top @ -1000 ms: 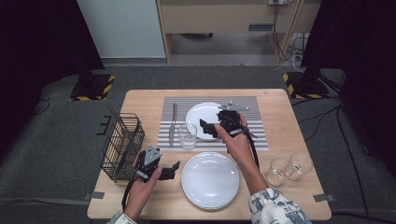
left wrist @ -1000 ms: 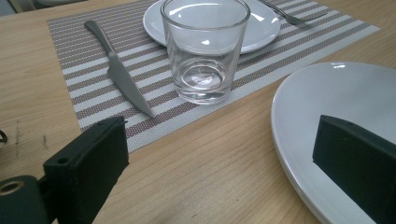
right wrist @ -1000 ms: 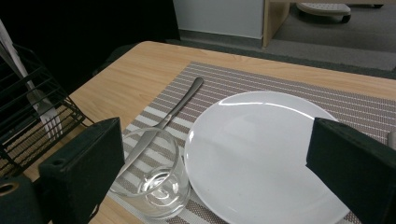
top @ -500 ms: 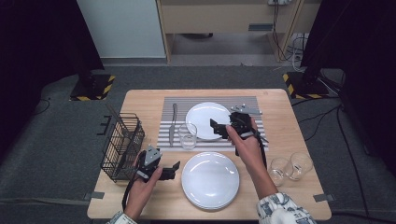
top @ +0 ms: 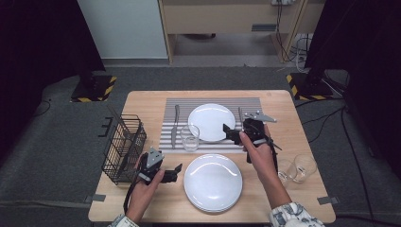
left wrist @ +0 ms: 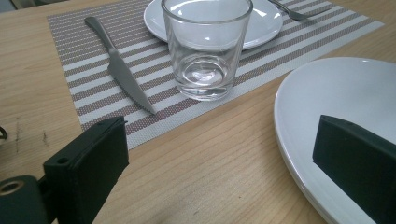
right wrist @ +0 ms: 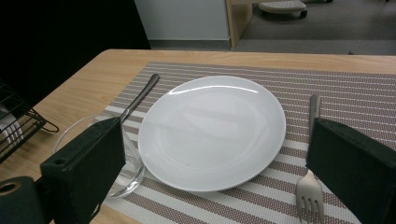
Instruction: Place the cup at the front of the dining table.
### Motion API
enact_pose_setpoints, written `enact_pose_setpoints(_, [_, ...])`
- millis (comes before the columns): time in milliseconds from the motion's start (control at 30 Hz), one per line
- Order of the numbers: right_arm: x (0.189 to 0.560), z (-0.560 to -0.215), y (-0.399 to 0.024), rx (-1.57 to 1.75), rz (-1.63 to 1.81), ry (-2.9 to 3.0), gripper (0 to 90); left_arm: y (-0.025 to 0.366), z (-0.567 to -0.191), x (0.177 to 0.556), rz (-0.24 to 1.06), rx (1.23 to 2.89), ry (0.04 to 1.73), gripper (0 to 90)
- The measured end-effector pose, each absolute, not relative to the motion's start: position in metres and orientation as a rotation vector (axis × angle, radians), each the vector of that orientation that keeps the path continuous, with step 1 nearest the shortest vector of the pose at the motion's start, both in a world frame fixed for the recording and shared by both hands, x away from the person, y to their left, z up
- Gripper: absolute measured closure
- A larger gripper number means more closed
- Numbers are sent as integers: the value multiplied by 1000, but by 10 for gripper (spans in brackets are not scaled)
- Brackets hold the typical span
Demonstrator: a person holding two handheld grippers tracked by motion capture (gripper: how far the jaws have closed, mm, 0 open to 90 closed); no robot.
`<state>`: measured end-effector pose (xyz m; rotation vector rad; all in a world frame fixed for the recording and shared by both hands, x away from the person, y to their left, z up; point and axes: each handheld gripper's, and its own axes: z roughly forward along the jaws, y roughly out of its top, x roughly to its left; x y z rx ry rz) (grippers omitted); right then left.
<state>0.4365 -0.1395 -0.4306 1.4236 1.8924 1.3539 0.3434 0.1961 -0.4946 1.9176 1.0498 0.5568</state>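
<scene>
Right claw point(top: 235, 134), spread and empty, hovers beside the fork point(right wrist: 310, 179) on the placemat point(top: 170, 134); it should draw away gently without nudging the fork.

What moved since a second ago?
The right claw pulled back from over the small plate toward the person, to the fork's side, jaws open and empty. The left claw, the glass and the knife stayed put.

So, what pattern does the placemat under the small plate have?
The placemat has thin brownish-grey and white stripes; the right gripper view shows it best, under the small plate.
</scene>
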Motion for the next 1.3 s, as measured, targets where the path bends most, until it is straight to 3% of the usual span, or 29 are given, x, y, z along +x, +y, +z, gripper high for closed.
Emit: enact_pose_setpoints(1300, [403,-456,-164,1415,1341,1914,45,194,-498,343,553,1930,1050,31])
